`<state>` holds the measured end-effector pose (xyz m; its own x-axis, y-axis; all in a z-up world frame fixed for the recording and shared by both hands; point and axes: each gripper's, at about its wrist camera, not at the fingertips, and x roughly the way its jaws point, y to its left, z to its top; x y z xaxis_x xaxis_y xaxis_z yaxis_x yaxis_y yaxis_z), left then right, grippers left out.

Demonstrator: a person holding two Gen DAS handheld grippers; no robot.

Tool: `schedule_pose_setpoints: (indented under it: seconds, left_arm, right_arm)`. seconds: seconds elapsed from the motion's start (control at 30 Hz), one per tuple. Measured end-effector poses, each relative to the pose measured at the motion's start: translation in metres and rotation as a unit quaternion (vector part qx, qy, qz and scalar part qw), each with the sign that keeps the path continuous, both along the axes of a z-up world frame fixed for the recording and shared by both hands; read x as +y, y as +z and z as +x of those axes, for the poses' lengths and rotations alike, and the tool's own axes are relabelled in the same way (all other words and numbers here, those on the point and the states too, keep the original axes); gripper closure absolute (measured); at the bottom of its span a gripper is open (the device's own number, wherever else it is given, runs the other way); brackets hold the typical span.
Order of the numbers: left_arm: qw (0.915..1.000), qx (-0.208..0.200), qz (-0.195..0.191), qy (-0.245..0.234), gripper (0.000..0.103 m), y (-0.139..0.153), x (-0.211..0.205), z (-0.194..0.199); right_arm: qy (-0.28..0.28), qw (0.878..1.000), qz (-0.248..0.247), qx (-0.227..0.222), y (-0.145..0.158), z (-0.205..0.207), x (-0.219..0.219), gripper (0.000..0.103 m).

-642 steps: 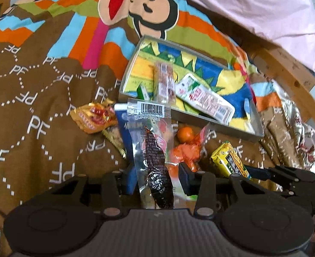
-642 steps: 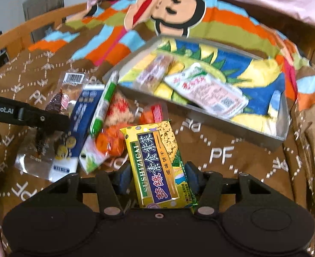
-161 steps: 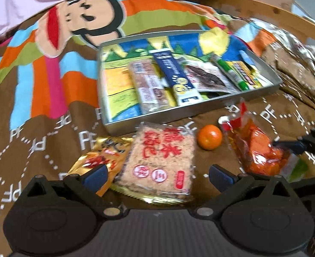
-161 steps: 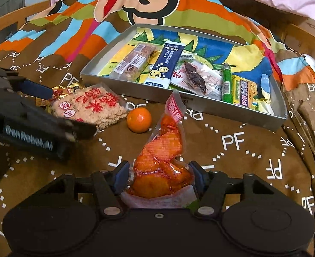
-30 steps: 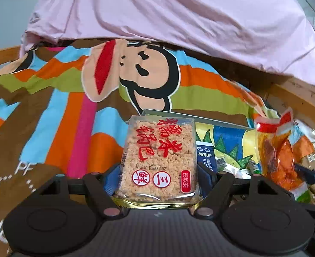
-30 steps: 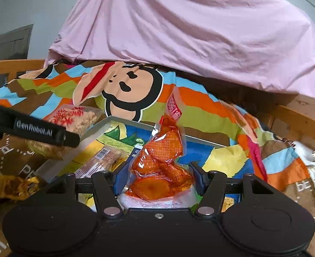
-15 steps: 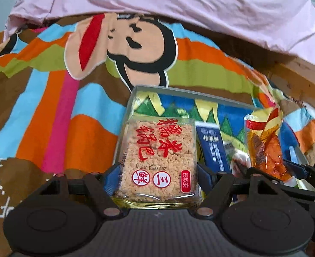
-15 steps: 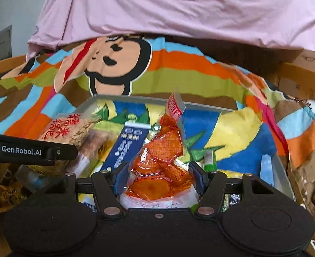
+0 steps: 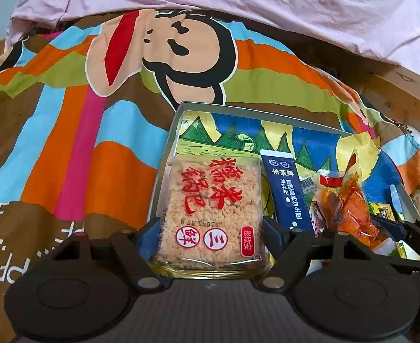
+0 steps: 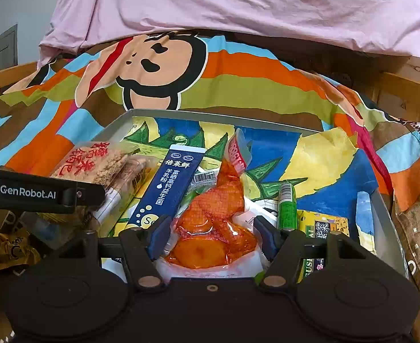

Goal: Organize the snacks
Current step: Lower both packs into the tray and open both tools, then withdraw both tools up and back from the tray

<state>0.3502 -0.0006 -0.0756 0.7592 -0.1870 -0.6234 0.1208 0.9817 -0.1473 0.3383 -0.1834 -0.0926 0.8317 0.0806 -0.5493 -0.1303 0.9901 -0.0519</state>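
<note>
Left wrist – change: half a second back the tray [image 9: 170,140] sat farther ahead; now its near-left corner lies right under the rice cracker pack [image 9: 213,208], so the carry is almost over and a drop comes next, by my read.
Left wrist – claw: left claw [image 9: 211,233] clamped on the rice cracker pack, pack flat, printed face up.
Left wrist – pose: pitched down over the tray's left end; blue sachet [image 9: 287,191] just beside on the right.
Right wrist – change: view dipped lower into the tray than a moment ago; orange snack bag [image 10: 218,228] now over the middle.
Right wrist – claw: right claw [image 10: 215,238] pinching the orange snack bag's lower half, top seal sticking up.
Right wrist – pose: low, level, aimed across the tray; green tube [image 10: 287,205] and yellow biscuit pack [image 10: 324,228] to the right.
Left over: gold wrapper [image 10: 7,245] on the bed, outside the tray.
</note>
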Motion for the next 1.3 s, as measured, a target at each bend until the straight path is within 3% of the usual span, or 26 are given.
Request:
schedule_pose_setpoints:
  seconds: [0.33,0.73,0.8,0.87,1.13,1.3]
  left_arm:
    - [1.0000,0.002,0.007,0.002,0.024,0.002,-0.001,-0.001]
    - [1.0000,0.003,0.000,0.003,0.020,0.004,0.001,-0.006]
    - [1.0000,-0.001,-0.001,0.005,0.019,0.008,0.002,-0.009]
    - [0.9999,-0.009,0.000,0.009,0.016,0.013,0.002,-0.013]
    - [0.9986,-0.040,-0.017,0.031,0.006,0.040,0.014,-0.037]
    - [0.9964,-0.061,-0.033,0.049,0.001,0.059,0.026,-0.058]
  right_arm:
    - [0.000,1.000,-0.017,-0.013,0.000,-0.006,0.002,0.025]
    - [-0.007,0.999,-0.021,-0.023,0.008,-0.013,0.000,0.024]
    - [-0.010,0.999,-0.016,-0.027,0.012,-0.016,-0.002,0.022]
    - [-0.015,0.999,-0.006,-0.033,0.019,-0.020,-0.005,0.011]
    - [-0.035,0.997,0.029,-0.063,0.047,-0.046,-0.018,0.010]
    - [-0.049,0.992,0.060,-0.099,0.068,-0.070,-0.029,0.001]
